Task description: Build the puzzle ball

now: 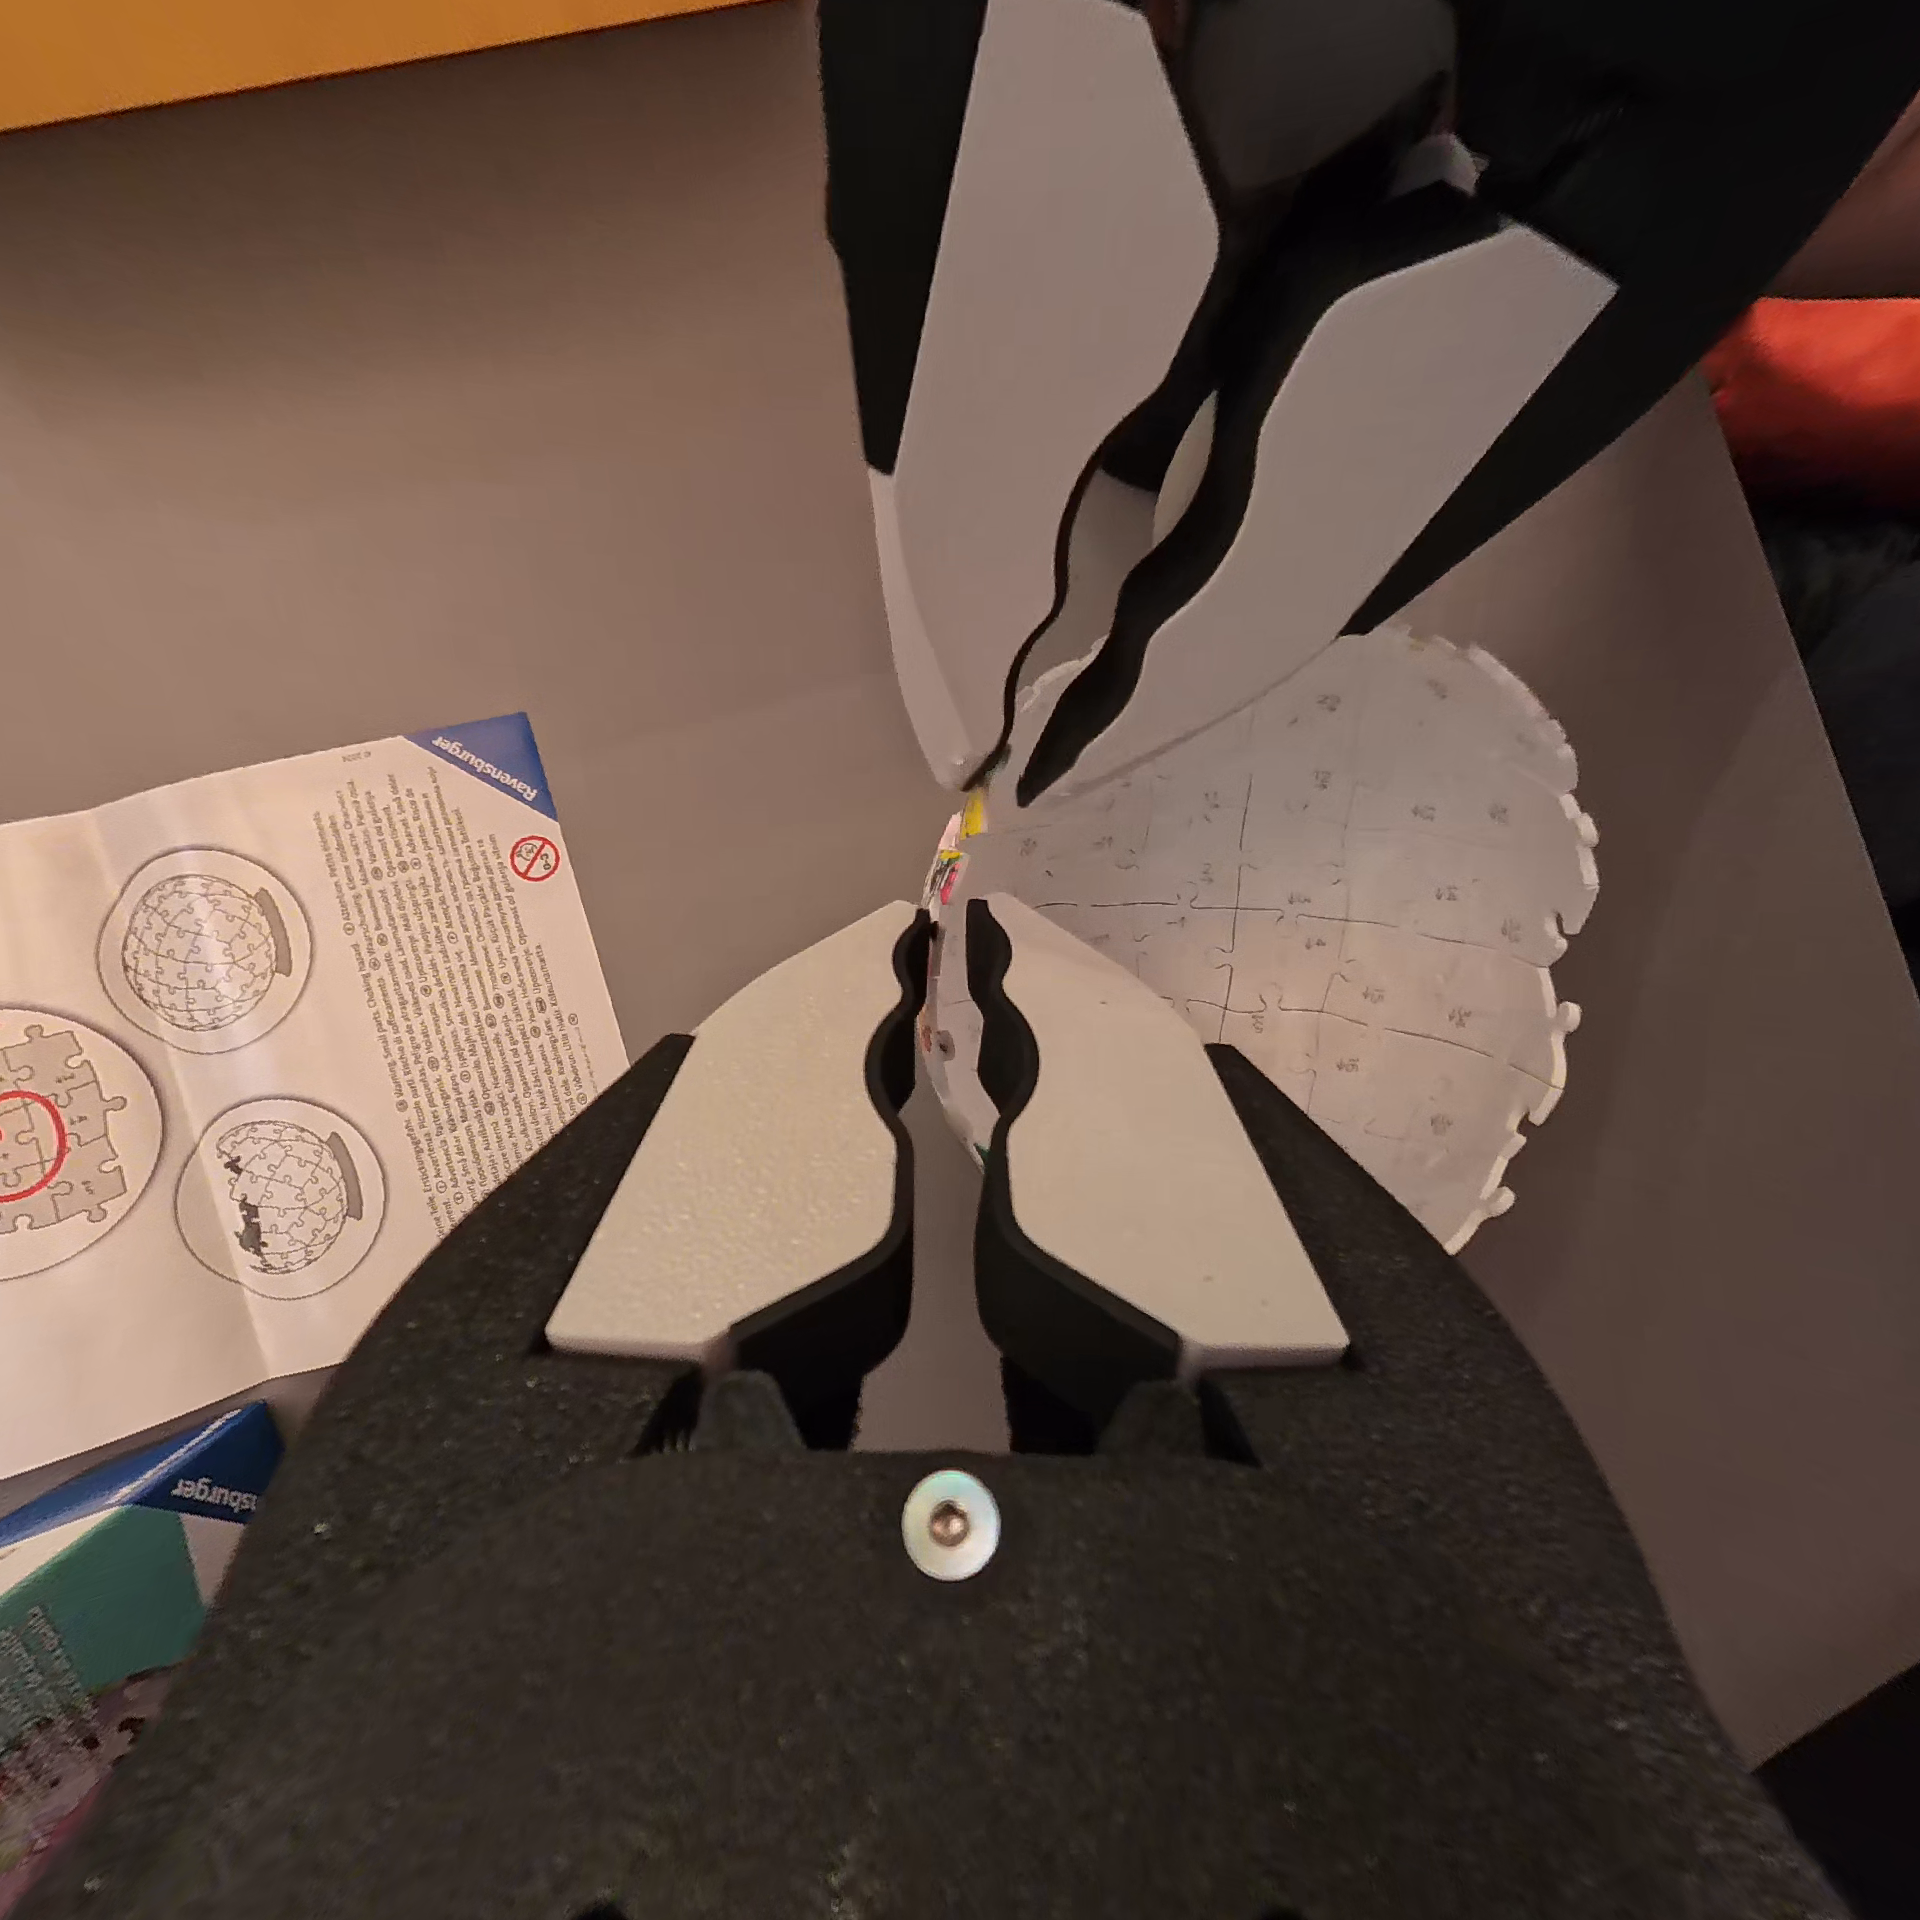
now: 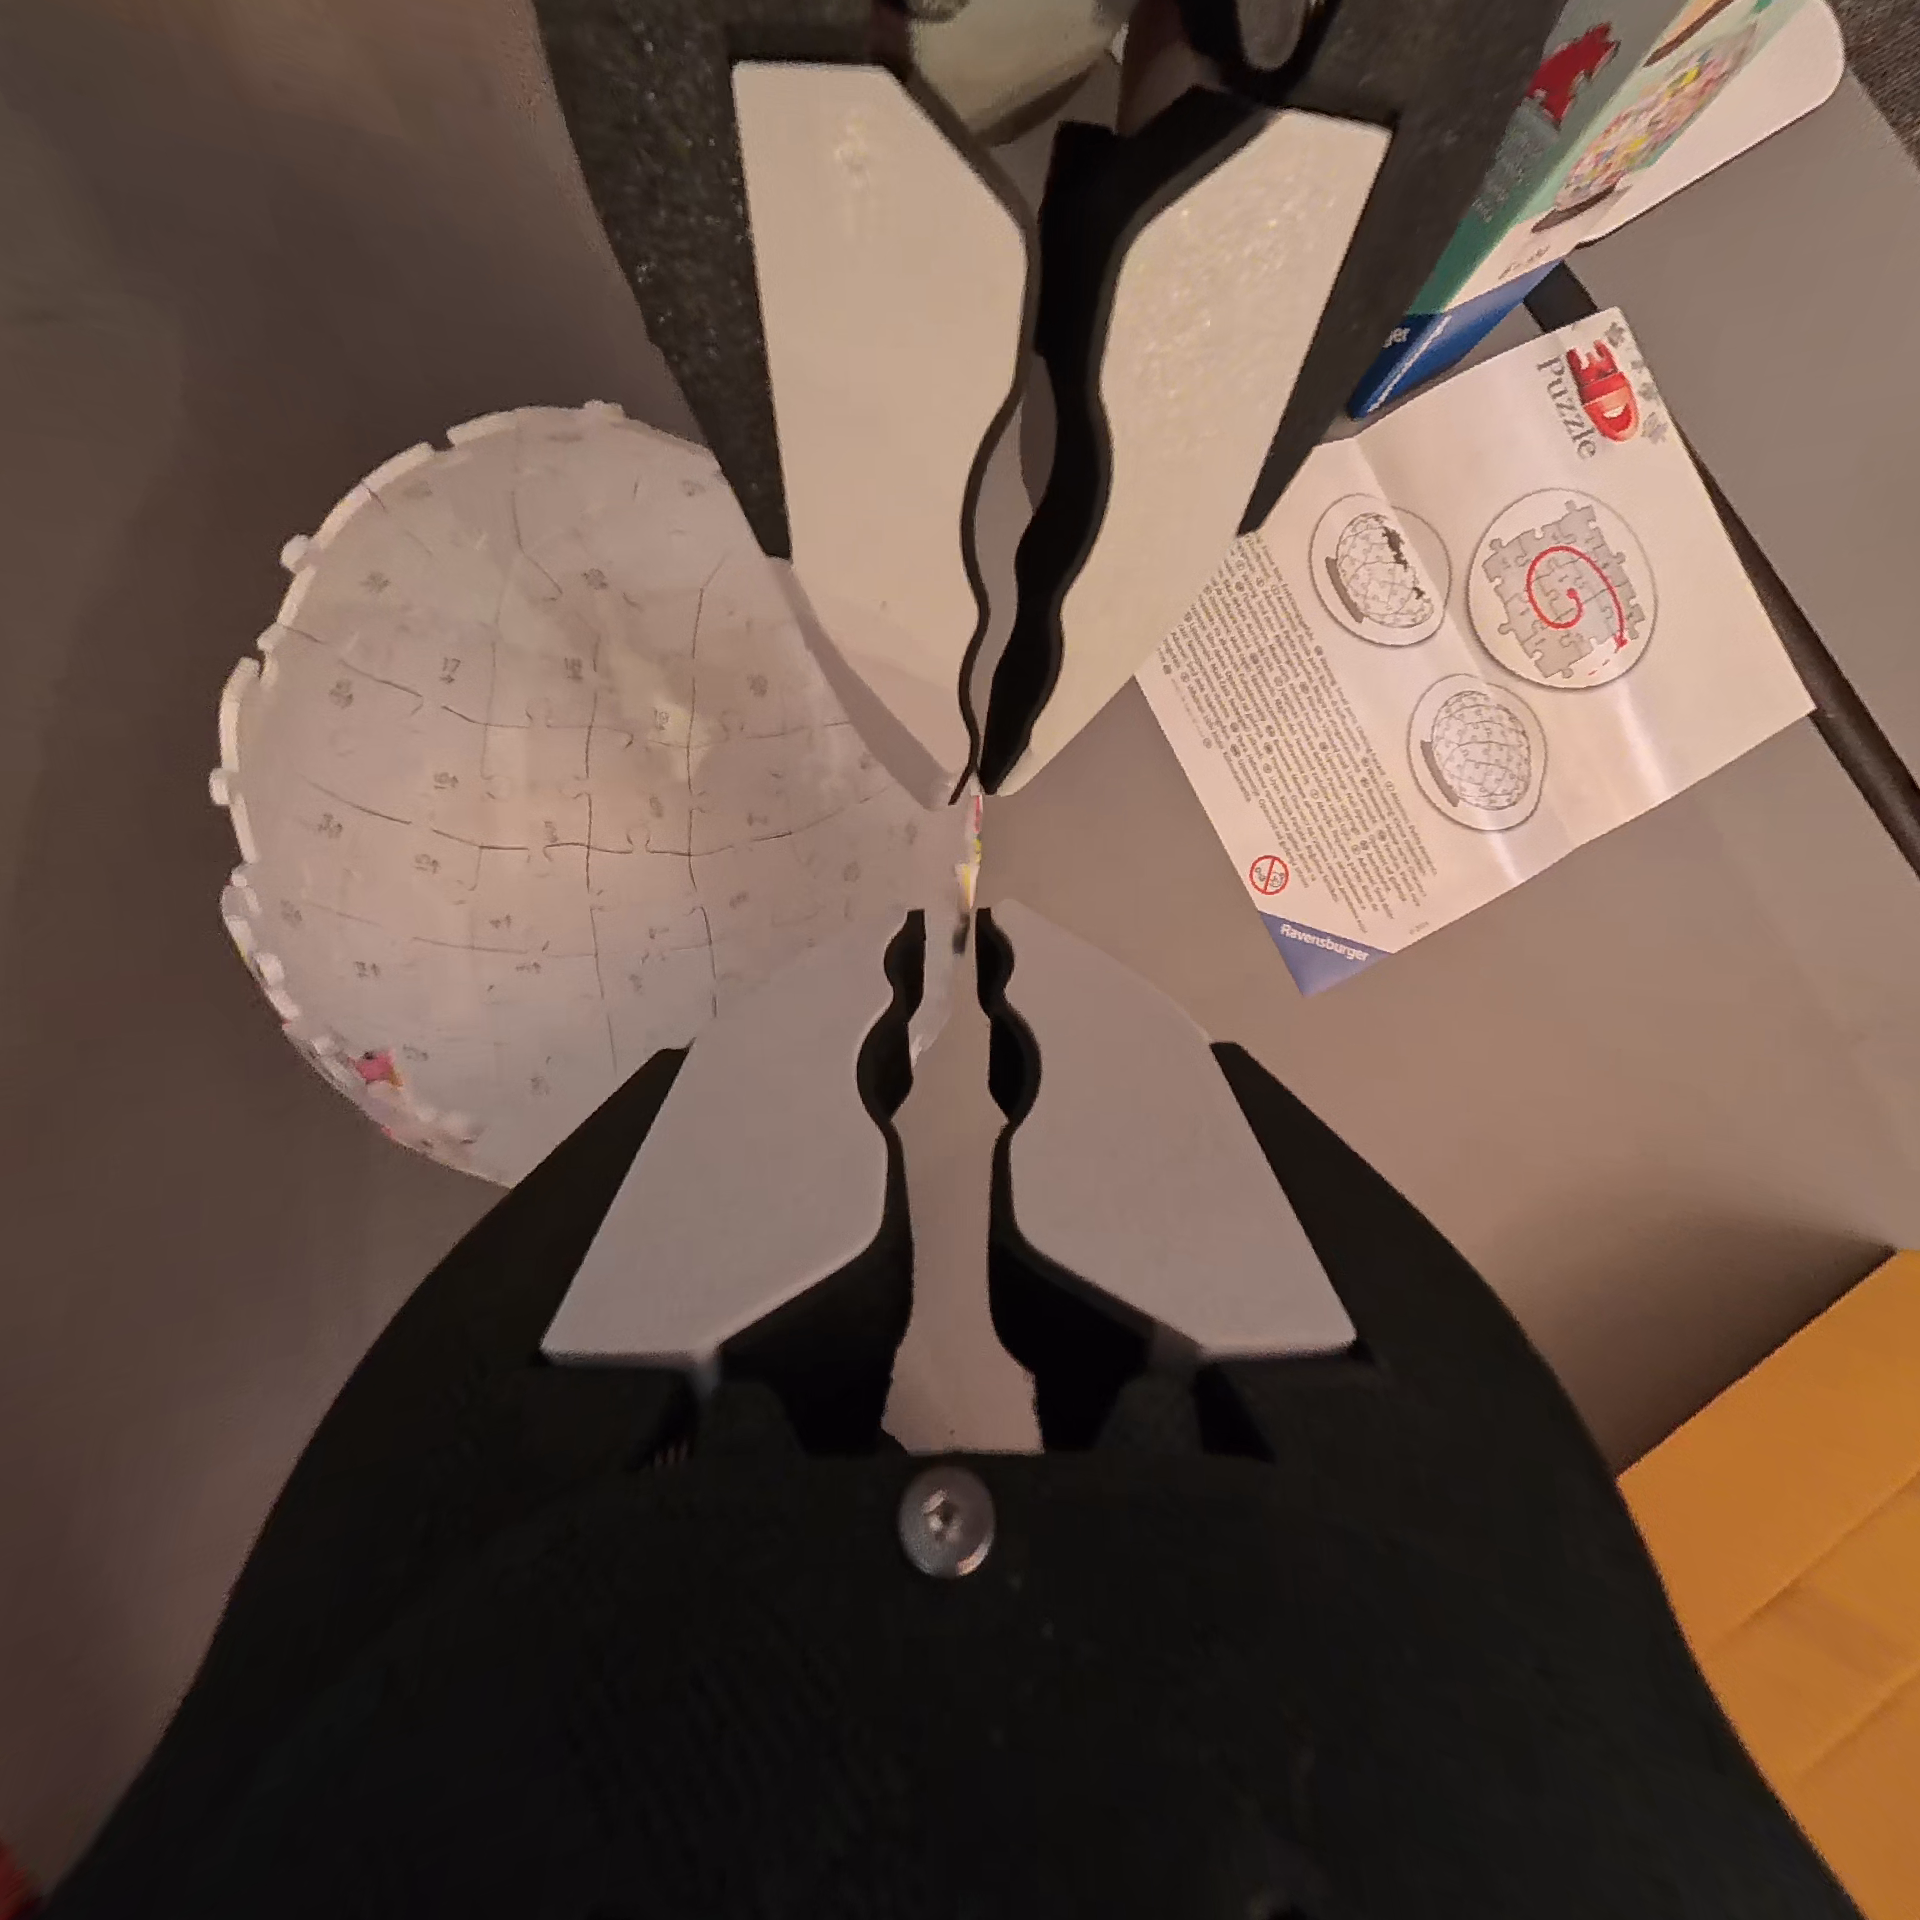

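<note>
The left gripper (image 1: 945, 914) sits nearest in its own view, its two white-faced fingers pinched on the rim of the half-built puzzle ball (image 1: 1340, 935). The shell's thin edge runs up between the tips, coloured print outward, white numbered inside facing right. Just beyond, the right gripper (image 1: 997, 779) comes in from the top, tips nearly meeting on the same rim, almost touching the left tips.

The right wrist view mirrors this: the right gripper (image 2: 971, 920) is clamped on the ball's (image 2: 520, 790) edge, with the left gripper (image 2: 977, 784) opposite it and the open bowl of the shell hanging to the left.

Below lies a plain grey table (image 1: 416, 436). An unfolded instruction sheet (image 1: 312, 1039) lies flat to the left, and the puzzle box (image 1: 94, 1621) touches its near corner. The table's right edge (image 1: 1849, 1039) runs close beside the shell, dark floor and something orange-red (image 1: 1839, 384) past it. A yellow surface (image 1: 312, 52) borders the far side. Bare tabletop stretches between sheet and yellow strip.
</note>
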The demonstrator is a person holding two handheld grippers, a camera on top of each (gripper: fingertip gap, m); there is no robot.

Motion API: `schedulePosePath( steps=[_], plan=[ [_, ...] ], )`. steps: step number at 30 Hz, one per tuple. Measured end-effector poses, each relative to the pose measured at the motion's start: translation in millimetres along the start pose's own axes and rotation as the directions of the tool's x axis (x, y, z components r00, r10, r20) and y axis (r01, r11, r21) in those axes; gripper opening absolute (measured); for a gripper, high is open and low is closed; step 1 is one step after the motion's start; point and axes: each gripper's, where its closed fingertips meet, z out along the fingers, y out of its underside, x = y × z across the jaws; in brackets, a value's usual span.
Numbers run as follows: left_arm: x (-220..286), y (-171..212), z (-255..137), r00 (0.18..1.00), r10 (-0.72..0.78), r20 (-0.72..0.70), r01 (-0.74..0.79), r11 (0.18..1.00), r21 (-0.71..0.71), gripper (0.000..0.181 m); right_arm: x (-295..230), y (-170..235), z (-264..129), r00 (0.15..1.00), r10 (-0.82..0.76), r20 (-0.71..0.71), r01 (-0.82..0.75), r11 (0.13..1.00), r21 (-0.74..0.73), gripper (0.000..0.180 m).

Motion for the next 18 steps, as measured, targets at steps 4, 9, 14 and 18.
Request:
schedulePosePath(
  steps=[4, 9, 14, 18],
  plan=[
    [0.2, -0.5, 0.1, 1.000, -0.003, -0.003, 0.003, 1.000, 0.002, 0.006, 2.5, 4.6, 3.4, 1.000, -0.007, -0.022, 0.006, 1.000, -0.029, 0.010],
    [0.6, -1.2, 0.3, 1.000, -0.005, -0.007, 0.005, 1.000, 0.007, 0.006, 2.7, 6.4, 6.9, 0.999, -0.020, -0.030, 0.018, 0.999, -0.047, 0.007],
    [1.0, -1.7, 0.7, 1.000, -0.002, -0.007, 0.003, 1.000, 0.005, 0.005, 2.2, 6.0, 9.5, 0.998, -0.035, -0.044, 0.032, 0.998, -0.055, 0.006],
    [1.3, -1.7, 0.7, 1.000, -0.001, -0.008, 0.001, 1.000, 0.006, 0.005, 1.4, 5.9, 10.7, 0.998, -0.038, -0.049, 0.035, 0.998, -0.061, 0.005]
  ],
)
